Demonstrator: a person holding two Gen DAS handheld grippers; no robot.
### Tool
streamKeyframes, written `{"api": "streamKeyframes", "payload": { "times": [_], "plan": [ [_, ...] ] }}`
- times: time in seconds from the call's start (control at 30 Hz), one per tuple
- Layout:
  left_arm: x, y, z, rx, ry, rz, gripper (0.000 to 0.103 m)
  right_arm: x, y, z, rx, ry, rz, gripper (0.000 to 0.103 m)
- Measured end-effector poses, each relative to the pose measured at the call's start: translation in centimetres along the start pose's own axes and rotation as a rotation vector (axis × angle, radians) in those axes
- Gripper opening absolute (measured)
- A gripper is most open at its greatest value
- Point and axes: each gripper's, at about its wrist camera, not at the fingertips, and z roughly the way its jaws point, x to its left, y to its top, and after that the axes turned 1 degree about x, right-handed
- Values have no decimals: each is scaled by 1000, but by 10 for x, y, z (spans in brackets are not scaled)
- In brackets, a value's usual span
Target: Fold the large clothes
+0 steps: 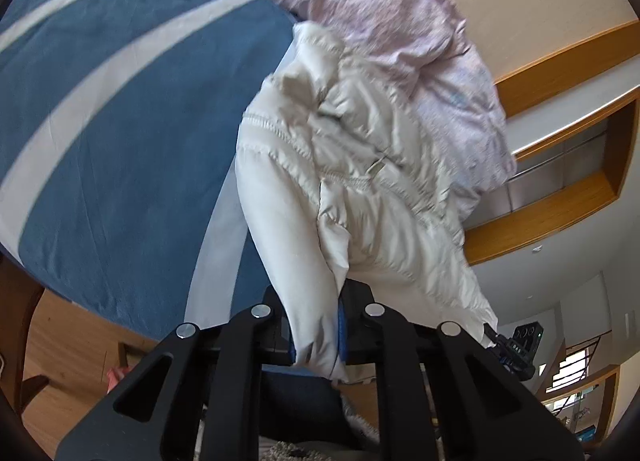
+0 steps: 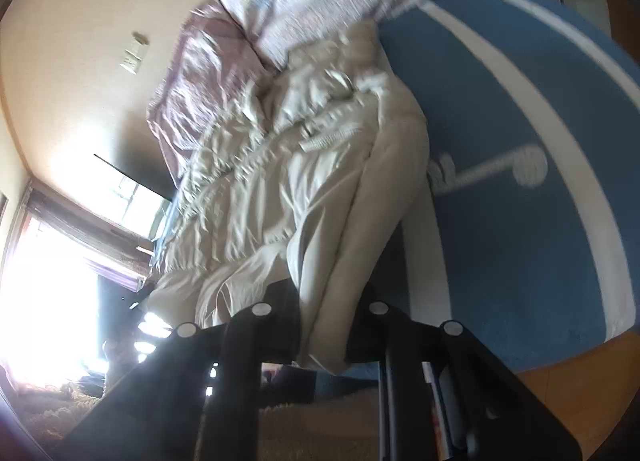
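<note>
Lengthwise, both grippers' jaws clamp the cream jacket (image 1: pixel 340 181).

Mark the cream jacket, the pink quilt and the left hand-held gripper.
cream jacket (image 1: pixel 360 197): left wrist view, on the crumpled middle panel.
pink quilt (image 1: pixel 384 13): left wrist view, on its upper folds above the jacket.
left hand-held gripper (image 1: pixel 316 333): left wrist view, midway between the fingertips, shut on the jacket fabric.

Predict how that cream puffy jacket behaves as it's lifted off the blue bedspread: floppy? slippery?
Likely floppy: the cream jacket hangs in loose folds from the left tongs and the right tongs, both shut on its edge. Probably light for its bulk, since it looks quilted and puffy. Possibly slippery: the shell has a sheen, so it may slide over the blue bedspread.
</note>
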Motion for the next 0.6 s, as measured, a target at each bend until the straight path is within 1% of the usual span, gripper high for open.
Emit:
{"api": "streamKeyframes", "payload": {
  "times": [0.17, 0.3, 0.47, 0.6],
  "plan": [
    [-7, 5, -10, -43, -47, 1, 12, 6, 5, -12, -82, 21, -6, 14],
    [-17, 9, -18, -88, -86, 22, 12, 11, 11, -22, -146, 34, -19, 14],
    [-27, 27, -24, -139, -145, 18, 12, 21, 29, -33, -247, 92, -18, 14],
    [-39, 46, -27, -182, -180, 31, 12, 37, 48, -34, -308, 108, -37, 13]
  ]
}}
